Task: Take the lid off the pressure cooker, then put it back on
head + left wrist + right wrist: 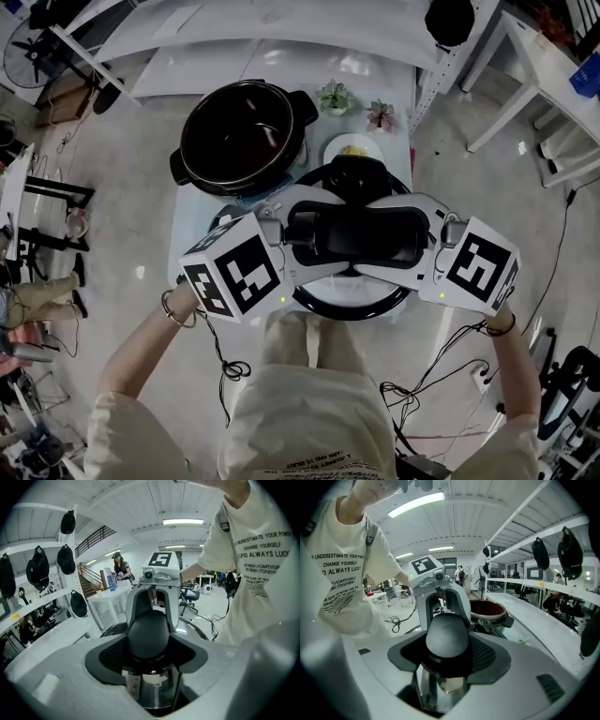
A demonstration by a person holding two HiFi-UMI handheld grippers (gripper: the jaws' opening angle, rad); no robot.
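Gripping one round, black-rimmed pressure-cooker lid (361, 314) by its black bar handle (352, 234), your left hand-held gripper (298, 232) and right hand-held gripper (412, 234) are both clenched on opposite handle ends. The handle's long axis runs left to right, with the lid flat before one open black cooker pot (242, 141) on the white table (192, 220). Two small potted plants (335, 97) stand beyond. Your shirt (262, 569) reads "CHANGE YOURSELF".

There was one pressure cooker (242, 139) on one tabletop (190, 220), and one lid (347, 298). The grippers numbered two, a left gripper (319, 234) and a right gripper (392, 234). Each carried one marker cube (230, 275). Behind them stood one potted plant (335, 97), a second potted plant (380, 114) and one plate (328, 148). Five black caps (66, 559) hung along the shelving, and one fan (28, 52) stood on the floor.
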